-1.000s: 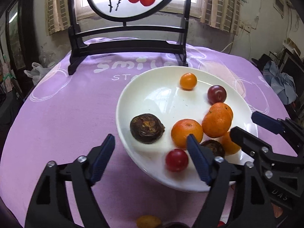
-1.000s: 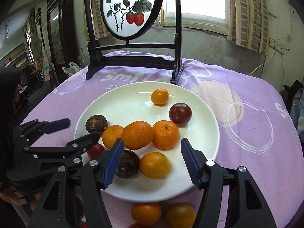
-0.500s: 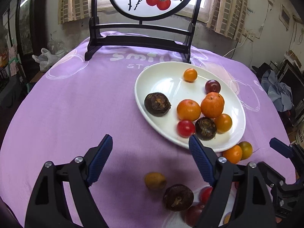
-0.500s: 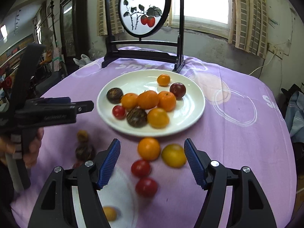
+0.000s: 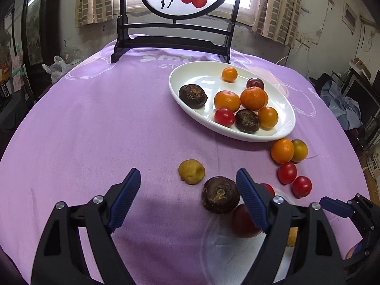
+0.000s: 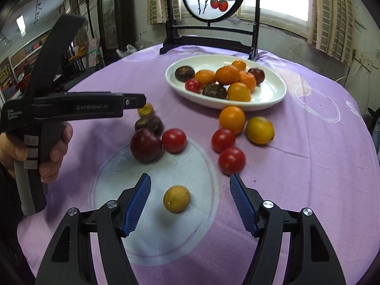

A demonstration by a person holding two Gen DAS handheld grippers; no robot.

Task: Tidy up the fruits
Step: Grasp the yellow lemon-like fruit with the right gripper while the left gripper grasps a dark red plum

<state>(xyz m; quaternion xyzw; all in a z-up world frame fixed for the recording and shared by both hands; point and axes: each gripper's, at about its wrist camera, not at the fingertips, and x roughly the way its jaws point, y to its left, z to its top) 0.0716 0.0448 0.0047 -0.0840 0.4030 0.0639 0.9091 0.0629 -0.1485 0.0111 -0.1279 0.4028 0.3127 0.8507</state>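
Note:
A white plate holds several oranges, dark brown fruits, a red tomato and a plum. Loose fruit lies on the purple cloth in front of it. My left gripper is open above the cloth, with a dark brown fruit just inside its right finger and a small yellow fruit ahead. My right gripper is open, with a small tan fruit between its fingers on the cloth. An orange, a yellow fruit, red tomatoes and a dark plum lie beyond.
A black-framed round screen stands at the table's far edge behind the plate. The left gripper's body and the hand holding it fill the left of the right wrist view. The round table's edges drop off on all sides.
Both grippers have pulled back from the plate toward the near side of the table. The loose fruits on the cloth have come into view under them. Both stay open.

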